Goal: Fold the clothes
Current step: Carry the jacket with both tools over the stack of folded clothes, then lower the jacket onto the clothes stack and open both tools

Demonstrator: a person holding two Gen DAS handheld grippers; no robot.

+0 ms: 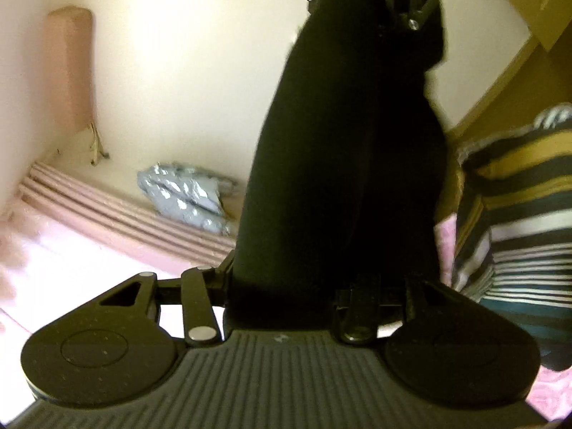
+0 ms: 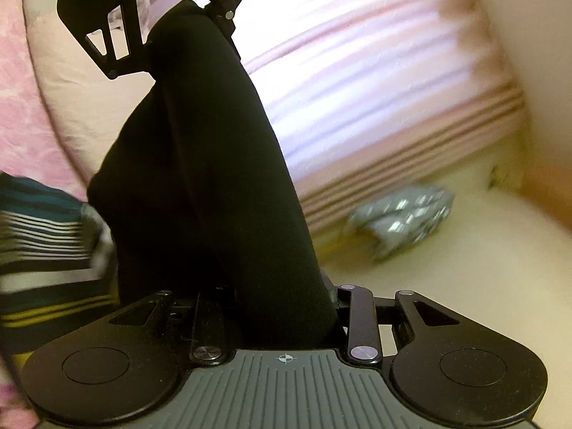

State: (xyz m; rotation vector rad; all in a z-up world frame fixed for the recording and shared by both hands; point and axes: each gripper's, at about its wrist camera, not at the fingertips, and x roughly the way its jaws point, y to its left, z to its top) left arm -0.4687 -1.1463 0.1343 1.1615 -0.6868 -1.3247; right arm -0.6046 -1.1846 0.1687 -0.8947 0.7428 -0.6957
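Each gripper, left (image 1: 352, 286) and right (image 2: 282, 307), clenches the black garment (image 1: 343, 150), whose long axis runs straight ahead between their jaws, stretched between them.

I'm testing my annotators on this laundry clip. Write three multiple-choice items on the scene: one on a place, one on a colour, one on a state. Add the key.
1. Where does the silvery bag lie?
A. On the pale surface beside the pink-striped edging
B. On a chair
C. Inside a drawer

2. What colour is the garment stretched up from the camera?
A. White
B. Black
C. Red

3. What state is the right hand-held gripper in?
A. Open and empty
B. Shut on the garment
C. Shut on the bag

Key:
1 A, the crumpled bag sits on the pale surface next to the edging.
2 B, the cloth is plain black.
3 B, the black cloth runs out from between its jaws.
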